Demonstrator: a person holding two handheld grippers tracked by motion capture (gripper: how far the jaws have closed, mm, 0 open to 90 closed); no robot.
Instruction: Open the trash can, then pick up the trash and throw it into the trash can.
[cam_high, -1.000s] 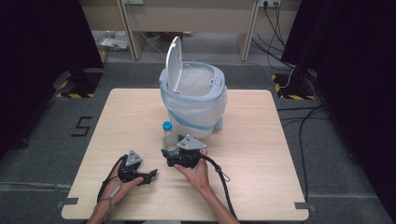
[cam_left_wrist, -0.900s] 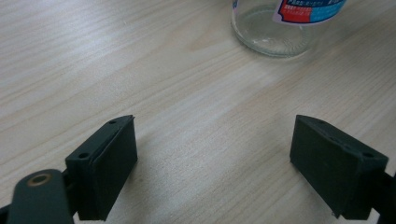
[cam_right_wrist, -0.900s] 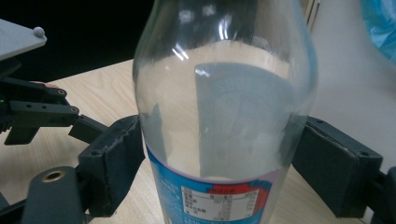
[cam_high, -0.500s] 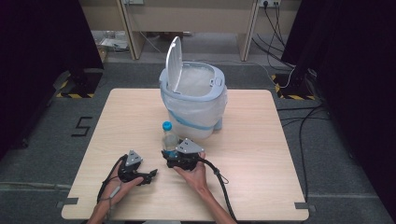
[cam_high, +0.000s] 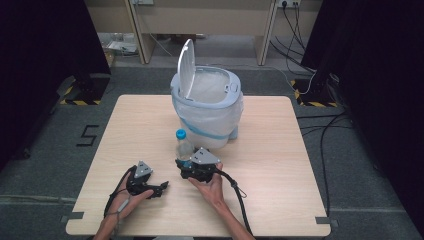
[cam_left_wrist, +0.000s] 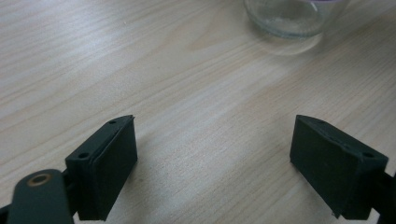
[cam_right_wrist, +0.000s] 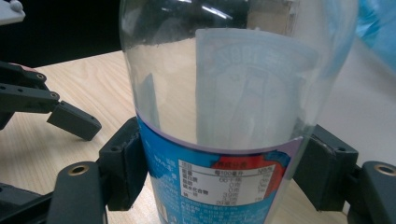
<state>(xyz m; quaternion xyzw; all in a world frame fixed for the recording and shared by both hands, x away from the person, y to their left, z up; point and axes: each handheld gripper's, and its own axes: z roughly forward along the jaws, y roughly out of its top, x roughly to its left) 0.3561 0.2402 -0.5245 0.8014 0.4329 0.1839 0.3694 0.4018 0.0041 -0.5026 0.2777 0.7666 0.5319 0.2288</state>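
1. The table (cam_high: 280, 165) carries a lined bin (cam_high: 207, 112) at its far middle, with the lid (cam_high: 186, 67) tipped up and the mouth open.
2. A clear bottle (cam_high: 183, 146) with a blue cap stands upright just in front of the bin, its long axis vertical.
3. The right gripper (cam_high: 186, 165) is level at the bottle's lower body. Its jaws have just been closing, and they now sit on both sides of the label band, apparently pinching the bottle (cam_right_wrist: 219, 140).
4. The left gripper (cam_high: 161, 189) rests on the table to the bottle's left, apart from it, with its jaws spread wide and nothing between them.
5. The right hand is therefore the nearer one. The likely next move is a straight lift, then forward to the bin just behind.
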